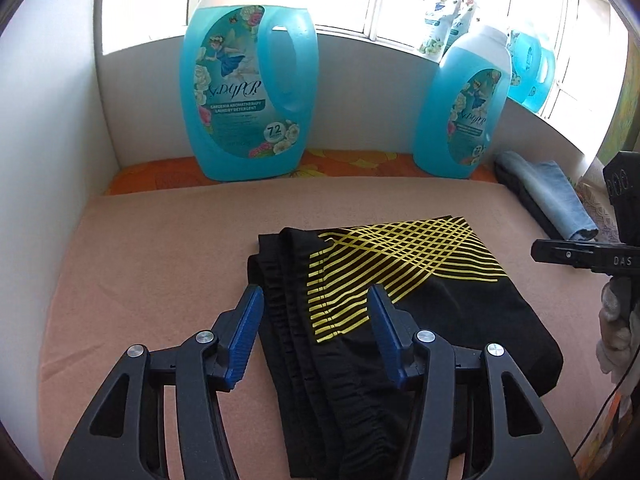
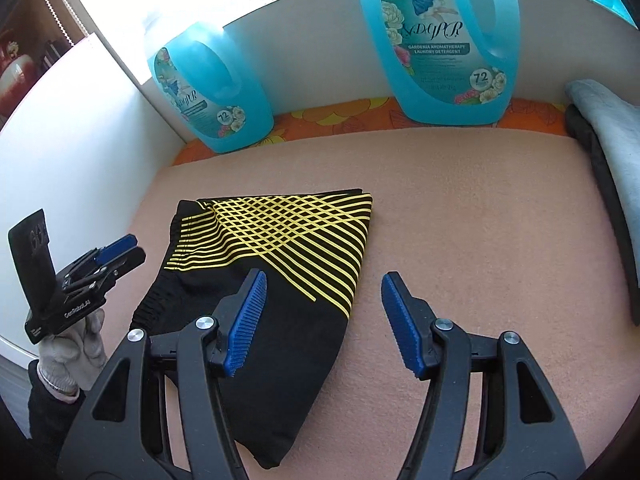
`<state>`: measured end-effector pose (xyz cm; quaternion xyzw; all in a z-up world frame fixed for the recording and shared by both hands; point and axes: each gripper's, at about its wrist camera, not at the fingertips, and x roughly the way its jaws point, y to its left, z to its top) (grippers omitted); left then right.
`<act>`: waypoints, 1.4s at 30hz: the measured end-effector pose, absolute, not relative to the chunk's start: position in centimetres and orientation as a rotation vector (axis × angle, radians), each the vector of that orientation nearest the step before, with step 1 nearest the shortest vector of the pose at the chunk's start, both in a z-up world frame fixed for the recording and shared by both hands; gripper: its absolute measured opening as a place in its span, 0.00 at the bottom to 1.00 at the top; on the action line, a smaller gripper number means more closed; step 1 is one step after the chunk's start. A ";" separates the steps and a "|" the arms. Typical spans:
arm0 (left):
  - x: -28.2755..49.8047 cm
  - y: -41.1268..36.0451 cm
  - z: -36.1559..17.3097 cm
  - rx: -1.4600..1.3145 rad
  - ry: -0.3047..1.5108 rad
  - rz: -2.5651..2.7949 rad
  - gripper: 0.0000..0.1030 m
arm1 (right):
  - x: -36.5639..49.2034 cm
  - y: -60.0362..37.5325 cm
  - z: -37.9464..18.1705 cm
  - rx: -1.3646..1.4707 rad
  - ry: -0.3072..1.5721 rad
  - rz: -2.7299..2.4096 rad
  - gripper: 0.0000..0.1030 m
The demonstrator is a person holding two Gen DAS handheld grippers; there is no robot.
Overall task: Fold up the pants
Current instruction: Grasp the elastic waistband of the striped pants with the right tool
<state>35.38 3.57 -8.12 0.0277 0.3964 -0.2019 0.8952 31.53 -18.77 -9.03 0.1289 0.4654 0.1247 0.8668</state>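
I count one pair of black pants (image 1: pixel 400 312) with yellow stripes, folded flat on the pink blanket (image 1: pixel 160 260) in the middle. Two blue detergent jugs (image 2: pixel 440 40) stand against the back wall — more show on the window sill, though glare blurs their number. Folded jeans (image 1: pixel 552 196) lie on something dark at the right edge, cut off. My left gripper (image 1: pixel 316 320) and right gripper (image 2: pixel 322 304) both hover with jaws spread, pinching nothing. One gloved hand (image 2: pixel 76 348) shows clearly.
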 end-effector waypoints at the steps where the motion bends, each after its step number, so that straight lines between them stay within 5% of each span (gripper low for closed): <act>1: 36.1 3.1 -8.6 0.078 0.828 -0.401 0.51 | 30.9 -18.5 -9.3 0.263 0.981 0.276 0.61; 12: 39.4 3.1 -12.5 0.095 0.891 -0.304 0.54 | 21.6 -13.6 -11.2 -0.007 1.014 0.373 0.61; 13: 39.3 3.1 -12.5 0.090 0.889 -0.308 0.54 | 21.6 -13.3 -11.5 -0.028 1.009 0.343 0.58; 15: 39.3 3.1 -12.6 0.086 0.887 -0.312 0.54 | 22.1 -13.3 -12.3 -0.043 1.032 0.309 0.37; 16: 39.3 3.1 -12.7 0.087 0.886 -0.311 0.54 | 22.4 -13.5 -12.8 -0.035 1.058 0.312 0.19; 20: 39.4 3.5 -12.8 0.063 0.889 -0.318 0.54 | 21.7 -14.1 -13.1 -0.051 1.072 0.325 0.15; 24: 39.8 3.9 -12.7 0.023 0.901 -0.338 0.54 | 20.9 -14.6 -12.1 -0.054 1.064 0.368 0.24; 26: 39.9 4.3 -12.4 -0.001 0.899 -0.344 0.54 | 20.6 -15.6 -11.0 -0.006 1.021 0.384 0.53; 27: 39.9 4.5 -12.1 -0.021 0.896 -0.347 0.54 | 20.8 -16.0 -10.5 0.021 0.996 0.397 0.56; 42: 42.7 4.5 -12.8 -0.086 0.982 -0.394 0.60 | 33.7 -20.9 -13.8 0.456 1.057 0.387 0.62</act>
